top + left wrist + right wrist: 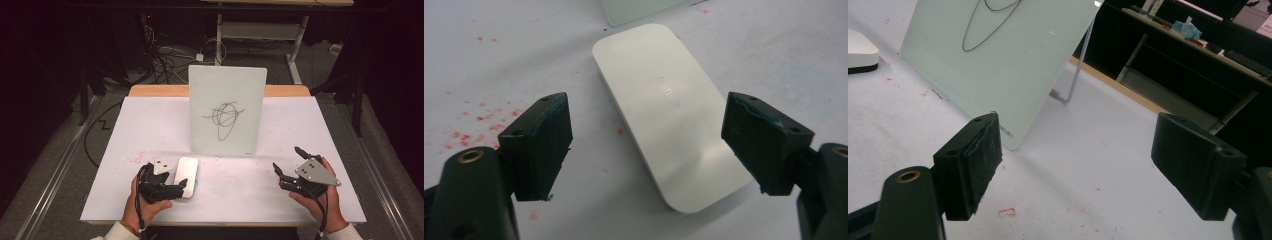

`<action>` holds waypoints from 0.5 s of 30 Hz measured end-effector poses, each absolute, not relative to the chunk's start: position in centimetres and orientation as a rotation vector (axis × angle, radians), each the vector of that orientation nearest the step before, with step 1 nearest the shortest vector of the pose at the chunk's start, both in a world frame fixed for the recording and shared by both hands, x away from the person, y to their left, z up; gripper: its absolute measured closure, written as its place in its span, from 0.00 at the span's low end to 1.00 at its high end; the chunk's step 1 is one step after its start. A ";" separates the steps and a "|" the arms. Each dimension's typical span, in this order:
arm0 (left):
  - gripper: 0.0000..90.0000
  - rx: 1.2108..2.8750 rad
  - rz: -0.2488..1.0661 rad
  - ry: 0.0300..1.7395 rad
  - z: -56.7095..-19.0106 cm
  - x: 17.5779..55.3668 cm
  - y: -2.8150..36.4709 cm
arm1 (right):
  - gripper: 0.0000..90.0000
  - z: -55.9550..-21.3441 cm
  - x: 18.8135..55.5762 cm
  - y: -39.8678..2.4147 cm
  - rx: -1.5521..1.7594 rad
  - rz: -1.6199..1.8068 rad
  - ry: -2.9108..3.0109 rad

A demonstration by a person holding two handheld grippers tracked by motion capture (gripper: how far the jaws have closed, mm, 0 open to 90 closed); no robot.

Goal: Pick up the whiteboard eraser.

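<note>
Left claw (172, 187) gapes wide and empty astride the white eraser block (669, 110) lying flat on the bench (240, 190) before the scribbled whiteboard (227, 112); probably light, rigid, smooth-topped, best pinched across its long edges; right claw (286, 175) open, idle.

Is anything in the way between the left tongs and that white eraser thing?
No. The left tongs are open right over the white eraser, one jaw on each side, with just bare table around it.
</note>
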State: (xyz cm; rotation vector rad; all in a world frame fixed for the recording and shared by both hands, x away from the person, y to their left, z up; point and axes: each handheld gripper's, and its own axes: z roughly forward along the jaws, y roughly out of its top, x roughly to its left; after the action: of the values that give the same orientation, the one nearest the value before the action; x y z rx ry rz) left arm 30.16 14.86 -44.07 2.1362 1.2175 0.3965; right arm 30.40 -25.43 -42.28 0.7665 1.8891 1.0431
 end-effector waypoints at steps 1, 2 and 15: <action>0.21 2.136 0.396 1.217 -44.1 30.2 14.9 | 0.23 -42.3 30.4 -25.4 0.772 1.044 1.890; 0.21 2.146 0.396 1.214 -44.1 30.3 14.5 | 0.23 -42.3 30.4 -25.4 0.772 1.044 1.890; 0.17 2.230 0.425 1.285 -45.5 32.8 11.1 | 0.24 -42.8 30.7 -25.2 0.764 1.011 1.924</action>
State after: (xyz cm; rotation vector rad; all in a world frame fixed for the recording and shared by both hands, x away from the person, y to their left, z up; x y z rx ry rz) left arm 32.77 11.09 -45.52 2.2295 1.2846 0.4246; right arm 30.72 -25.21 -42.84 0.7638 1.9238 1.0110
